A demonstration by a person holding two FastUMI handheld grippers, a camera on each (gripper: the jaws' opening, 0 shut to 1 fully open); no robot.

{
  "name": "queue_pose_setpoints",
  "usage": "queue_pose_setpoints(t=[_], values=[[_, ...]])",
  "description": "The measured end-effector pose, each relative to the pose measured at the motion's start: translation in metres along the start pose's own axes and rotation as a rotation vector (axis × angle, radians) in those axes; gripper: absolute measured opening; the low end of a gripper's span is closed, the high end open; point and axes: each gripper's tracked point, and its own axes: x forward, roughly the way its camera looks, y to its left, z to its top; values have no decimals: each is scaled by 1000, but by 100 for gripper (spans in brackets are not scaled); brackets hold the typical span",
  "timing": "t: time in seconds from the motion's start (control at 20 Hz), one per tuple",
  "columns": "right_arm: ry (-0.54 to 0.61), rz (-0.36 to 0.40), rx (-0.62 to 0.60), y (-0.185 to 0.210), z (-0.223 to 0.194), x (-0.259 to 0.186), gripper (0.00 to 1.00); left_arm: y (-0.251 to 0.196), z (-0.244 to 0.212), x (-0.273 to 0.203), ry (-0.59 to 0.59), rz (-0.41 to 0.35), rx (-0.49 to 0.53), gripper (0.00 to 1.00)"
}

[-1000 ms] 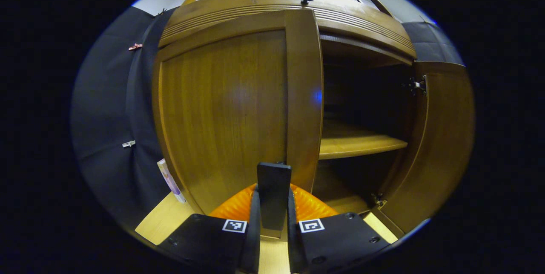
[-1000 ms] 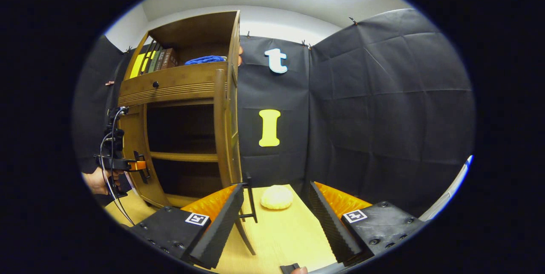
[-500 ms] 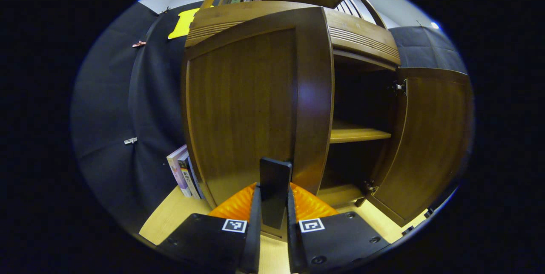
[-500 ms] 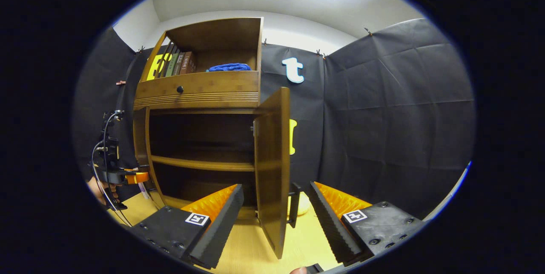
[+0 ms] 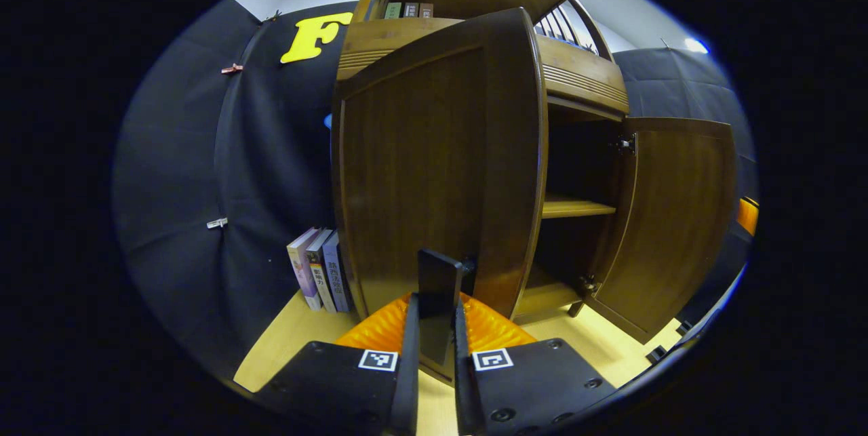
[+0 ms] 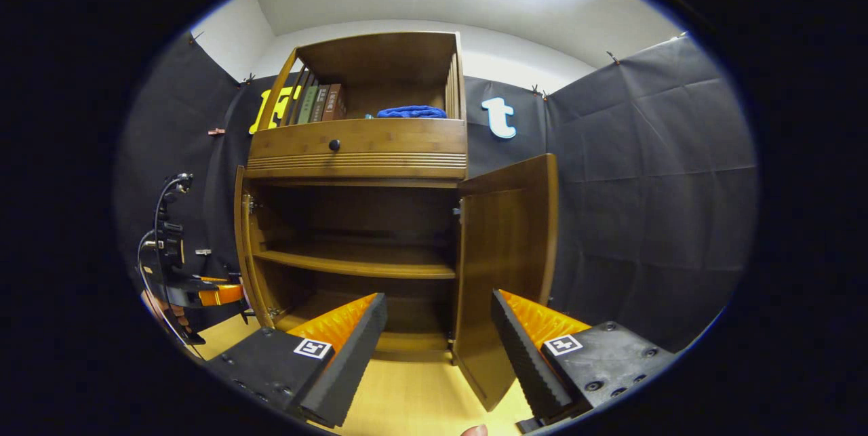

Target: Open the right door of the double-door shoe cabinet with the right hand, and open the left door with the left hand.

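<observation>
— How is the left tool (image 5: 434, 348) posed?
— It is held level and low, its fingers pinched on the black handle (image 5: 438, 287) of the left door (image 5: 434, 165), which is swung outward from the shoe cabinet (image 6: 359, 151).

— And the right tool (image 6: 434, 348)?
— It is held back from the cabinet above the desk (image 6: 413, 395), spread wide and gripping nothing (the right door (image 6: 505, 266) is seen ajar between its fingers).

Left gripper (image 5: 434, 327) jaws closed tight on a dark handle (image 5: 438, 287), right gripper (image 6: 439, 327) jaws spread wide, holding nothing
</observation>
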Motion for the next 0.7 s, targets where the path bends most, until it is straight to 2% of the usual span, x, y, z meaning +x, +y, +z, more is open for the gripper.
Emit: queue_pose_setpoints(t=[0.25,0.5,0.7], values=[[39,5,-6,4,-7,-1,98,31,-3,-20,-5,31,-26,22],[42,12,-15,7,-7,-2,98,60,-4,-35,-25,43,2,17],[36,26,-27,7,-10,-3,98,78,-5,-42,-43,25,-21,13]])
